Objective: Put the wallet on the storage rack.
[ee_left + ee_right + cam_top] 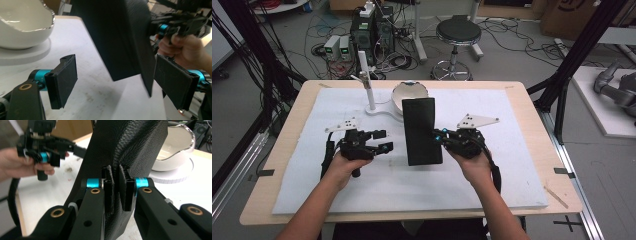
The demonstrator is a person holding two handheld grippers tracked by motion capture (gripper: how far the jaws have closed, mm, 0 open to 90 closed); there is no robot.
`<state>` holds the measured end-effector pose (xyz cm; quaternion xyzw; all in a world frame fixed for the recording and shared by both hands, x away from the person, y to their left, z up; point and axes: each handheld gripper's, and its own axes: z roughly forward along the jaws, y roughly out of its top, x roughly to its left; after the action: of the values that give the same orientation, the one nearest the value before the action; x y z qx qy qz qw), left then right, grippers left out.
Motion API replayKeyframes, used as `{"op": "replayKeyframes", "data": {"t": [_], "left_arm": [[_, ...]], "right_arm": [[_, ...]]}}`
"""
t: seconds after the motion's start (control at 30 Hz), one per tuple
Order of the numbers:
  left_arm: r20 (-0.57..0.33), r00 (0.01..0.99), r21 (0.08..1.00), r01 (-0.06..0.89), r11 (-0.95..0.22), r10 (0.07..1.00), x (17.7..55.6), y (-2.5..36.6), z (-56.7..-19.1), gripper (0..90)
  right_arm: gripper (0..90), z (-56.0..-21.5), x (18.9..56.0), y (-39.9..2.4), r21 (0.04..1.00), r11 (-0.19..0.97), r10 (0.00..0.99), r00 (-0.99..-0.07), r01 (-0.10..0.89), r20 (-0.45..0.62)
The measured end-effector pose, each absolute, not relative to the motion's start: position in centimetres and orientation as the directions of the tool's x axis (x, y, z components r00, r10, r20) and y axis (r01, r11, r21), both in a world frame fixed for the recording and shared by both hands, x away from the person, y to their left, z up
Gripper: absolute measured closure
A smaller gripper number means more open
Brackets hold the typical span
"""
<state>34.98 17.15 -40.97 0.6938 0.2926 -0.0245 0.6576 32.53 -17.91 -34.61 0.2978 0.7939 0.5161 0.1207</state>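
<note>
Black leather folder (pixel 130 147) pinched in right gripper (pixel 117 187) jaws, left gripper (pixel 115 82) jaws apart beside it

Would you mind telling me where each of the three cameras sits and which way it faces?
High view: fixed above the person's side, looking forward and down on the table; both forearms, left gripper and right gripper show.
Left gripper view: rides the left gripper, looking between its open jaws at the black leather case; the right hand shows beyond.
Right gripper view: rides the right gripper, clamped on the case; the left hand shows.
Shared: both gripper views show the case and the white bowl.
</note>
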Motion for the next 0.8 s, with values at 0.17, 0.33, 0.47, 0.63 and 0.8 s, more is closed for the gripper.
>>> {"op": "replayKeyframes", "data": {"t": [0.17, 0.33, 0.47, 0.63, 0.8], "left_arm": [[-0.427, 0.839, 0.894, 0.447, 0.018, 0.337, 34.8, 16.0, -41.1, 19.1], [-0.339, 0.897, 0.932, 0.362, -0.030, 0.282, 33.9, 14.8, -40.6, 68.9], [-0.330, 0.901, 0.934, 0.356, -0.042, 0.282, 33.6, 14.9, -40.2, 83.5], [-0.286, 0.909, 0.945, 0.321, -0.069, 0.304, 33.6, 15.4, -39.6, 84.2], [-0.224, 0.928, 0.967, 0.250, -0.052, 0.297, 33.5, 15.8, -39.0, 84.2]], "right_arm": [[84.7, -34.8, 32.2, -16.7, 0.893, 0.309, 0.558, -0.823, 0.327, 0.109], [84.6, -35.1, 31.8, -14.9, 0.887, 0.339, 0.526, -0.845, 0.313, 0.098], [83.8, -35.4, 31.8, -14.7, 0.890, 0.329, 0.530, -0.842, 0.316, 0.103], [61.3, -35.6, 32.3, -15.4, 0.895, 0.283, 0.525, -0.837, 0.343, 0.155], [27.6, -36.4, 33.2, -16.0, 0.850, 0.306, 0.534, -0.816, 0.429, 0.221]]}}
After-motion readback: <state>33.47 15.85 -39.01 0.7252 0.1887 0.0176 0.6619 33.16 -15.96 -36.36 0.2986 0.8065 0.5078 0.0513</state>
